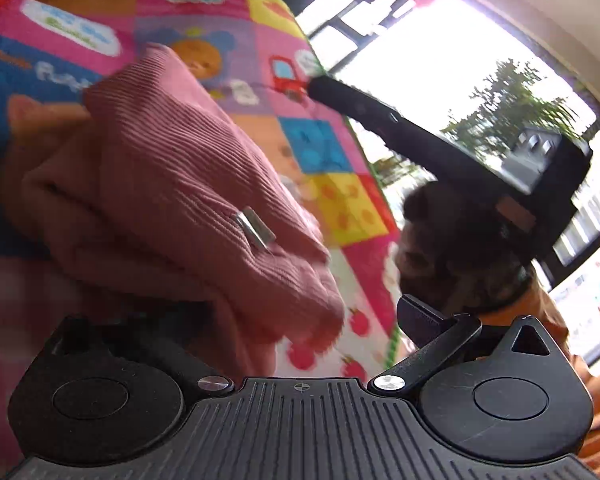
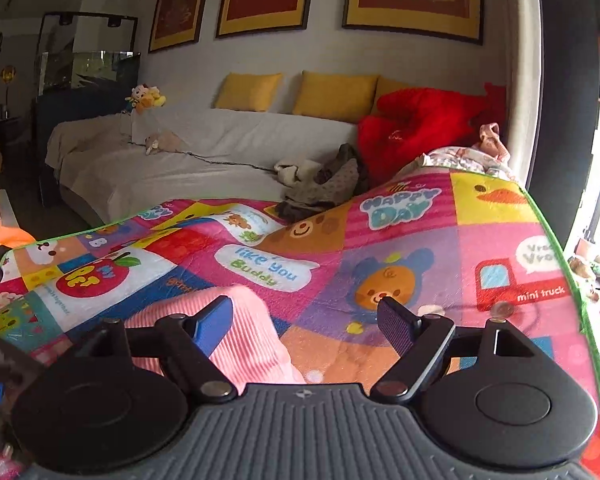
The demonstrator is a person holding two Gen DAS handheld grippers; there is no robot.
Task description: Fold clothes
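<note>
A pink ribbed garment point(image 2: 236, 320) lies on the colourful patchwork play mat point(image 2: 400, 240).

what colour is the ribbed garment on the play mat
Pink, a dusty rose; the ribbed garment shows best in the left wrist view.

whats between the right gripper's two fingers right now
Only bare play mat shows in the right gripper's gap, right wrist view; the pink ribbed garment lies against its left finger.

pink ribbed garment point(image 1: 172, 184) bunched on patchwork mat point(image 1: 332, 196) | right gripper point(image 1: 440, 140) beyond
</note>
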